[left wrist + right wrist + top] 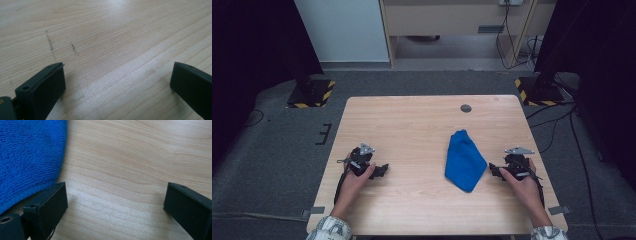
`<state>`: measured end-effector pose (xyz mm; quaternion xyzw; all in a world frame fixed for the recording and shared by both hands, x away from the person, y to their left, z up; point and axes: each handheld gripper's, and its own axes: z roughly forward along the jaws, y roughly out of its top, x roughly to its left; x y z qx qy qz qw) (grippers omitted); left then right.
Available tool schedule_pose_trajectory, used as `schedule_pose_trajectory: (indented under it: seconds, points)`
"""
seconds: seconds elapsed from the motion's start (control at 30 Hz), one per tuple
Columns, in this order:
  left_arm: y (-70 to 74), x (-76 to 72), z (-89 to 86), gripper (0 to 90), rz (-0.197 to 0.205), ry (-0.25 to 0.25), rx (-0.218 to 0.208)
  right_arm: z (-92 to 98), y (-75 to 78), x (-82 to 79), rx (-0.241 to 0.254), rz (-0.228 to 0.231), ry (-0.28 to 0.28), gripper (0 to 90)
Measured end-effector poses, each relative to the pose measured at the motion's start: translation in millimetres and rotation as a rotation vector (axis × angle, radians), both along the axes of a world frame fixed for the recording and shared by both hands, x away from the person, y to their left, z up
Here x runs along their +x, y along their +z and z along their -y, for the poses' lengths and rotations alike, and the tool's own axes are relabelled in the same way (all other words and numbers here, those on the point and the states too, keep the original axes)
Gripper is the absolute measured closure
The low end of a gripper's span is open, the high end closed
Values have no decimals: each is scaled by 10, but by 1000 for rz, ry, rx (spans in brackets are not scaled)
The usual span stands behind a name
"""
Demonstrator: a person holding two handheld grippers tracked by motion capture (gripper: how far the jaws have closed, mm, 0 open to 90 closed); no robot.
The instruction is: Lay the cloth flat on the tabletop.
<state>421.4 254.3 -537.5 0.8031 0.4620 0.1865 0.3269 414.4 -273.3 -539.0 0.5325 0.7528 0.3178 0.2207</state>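
A blue cloth (465,161) is lying crumpled in a rough kite shape on the table (412,125), right of centre. The right gripper (495,170) is resting just right of it, jaws spread and empty; the left gripper (382,170) is sitting well apart at the left, likewise gaping.

High view set above near side, faced forward and down; whole light wooden table (412,120) seen from afar. Gripper views held low, close over tabletop. Folded blue microfibre cloth (464,160) shared by high view and right gripper view (27,157).
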Motion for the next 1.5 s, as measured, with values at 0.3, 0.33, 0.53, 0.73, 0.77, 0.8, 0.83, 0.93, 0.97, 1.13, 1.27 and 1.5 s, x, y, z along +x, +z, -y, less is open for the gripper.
schedule_pose_trajectory:
  seconds: [0.3,0.33,0.53,0.73,0.77,0.8,0.83,0.93,0.97,1.13,1.27,1.5]
  points:
    - [0,0,0,0,0,0,0,3,2,-6,-2,0,1,59]
    - [0,1,0,0,0,0,0,8,2,-7,0,2,4,63]
    - [0,1,-1,0,0,0,0,30,66,-20,12,26,5,149]
    - [0,0,0,0,0,0,0,-22,254,-77,65,109,33,348]
    - [0,0,-1,0,0,0,0,-40,269,-83,73,114,41,370]
    - [0,0,-1,0,0,0,0,-61,285,-88,78,118,57,410]
    - [0,0,-1,0,0,0,0,-92,300,-98,81,124,73,442]
    - [0,1,-1,0,0,-1,0,-157,314,-115,91,127,112,502]
    - [-1,1,-1,0,0,0,0,-169,315,-115,98,130,122,509]
    - [-1,3,1,0,0,0,1,-323,319,-93,151,117,182,374]
    - [-2,3,1,0,0,0,1,-490,280,-58,143,97,210,255]
    - [-1,5,0,0,0,-3,1,-645,164,36,100,47,224,252]
